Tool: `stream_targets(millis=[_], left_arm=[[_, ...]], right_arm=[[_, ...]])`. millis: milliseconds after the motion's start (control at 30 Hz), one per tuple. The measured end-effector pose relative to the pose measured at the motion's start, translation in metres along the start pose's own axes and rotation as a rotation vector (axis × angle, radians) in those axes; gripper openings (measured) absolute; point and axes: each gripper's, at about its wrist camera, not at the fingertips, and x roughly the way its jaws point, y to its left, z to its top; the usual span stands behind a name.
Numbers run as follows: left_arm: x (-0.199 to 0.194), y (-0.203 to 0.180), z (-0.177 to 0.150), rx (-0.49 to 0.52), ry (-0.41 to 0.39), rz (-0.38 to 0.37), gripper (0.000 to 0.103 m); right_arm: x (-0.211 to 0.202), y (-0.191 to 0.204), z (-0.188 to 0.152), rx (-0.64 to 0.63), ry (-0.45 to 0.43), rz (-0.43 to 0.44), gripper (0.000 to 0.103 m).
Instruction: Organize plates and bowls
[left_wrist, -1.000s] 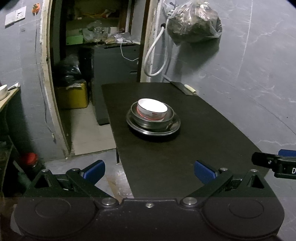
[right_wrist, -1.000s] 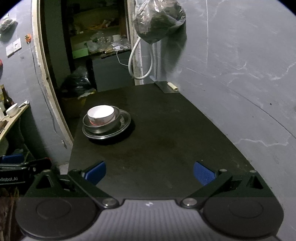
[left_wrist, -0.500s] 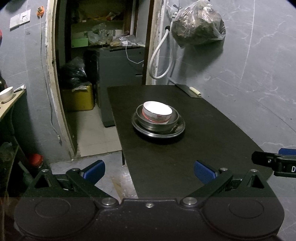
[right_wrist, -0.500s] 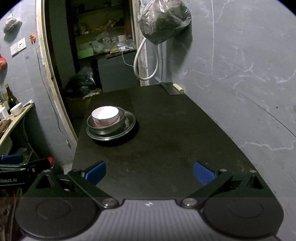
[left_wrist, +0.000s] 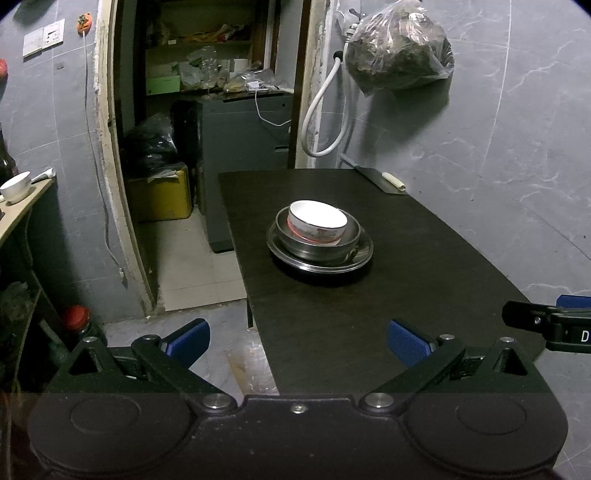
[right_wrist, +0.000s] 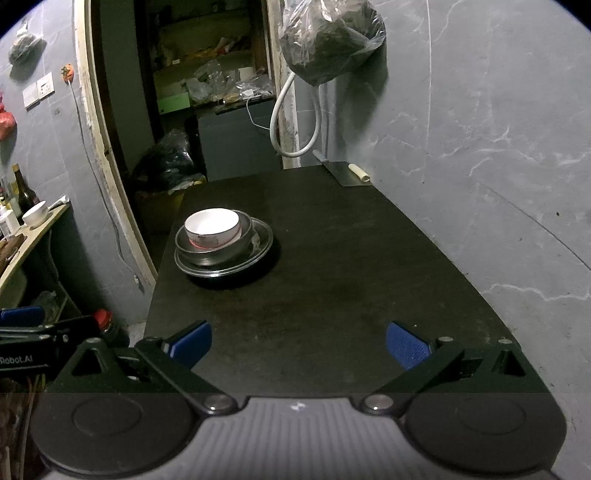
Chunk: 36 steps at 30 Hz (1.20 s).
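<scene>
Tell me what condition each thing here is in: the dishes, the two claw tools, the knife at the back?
White bowl: upright, empty, nested in the metal bowl.
Metal bowl: upright, on the metal plate.
Metal plate: flat on the black table.
Left gripper: open, holding nothing.
Right gripper: open, holding nothing.
Cleaver: lying flat at the far table edge.

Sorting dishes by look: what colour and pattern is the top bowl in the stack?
White ceramic bowl, with a red band and faint markings outside; clearest in the left wrist view.
</scene>
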Motion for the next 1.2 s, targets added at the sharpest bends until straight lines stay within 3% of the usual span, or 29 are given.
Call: stream_targets(millis=[1200], left_arm=[[0.0029,-0.0009,-0.0005,-0.001,0.013,0.006,0.102]], right_arm=[[0.0073,-0.0038,-0.0013,0.008,0.023,0.003,0.103]])
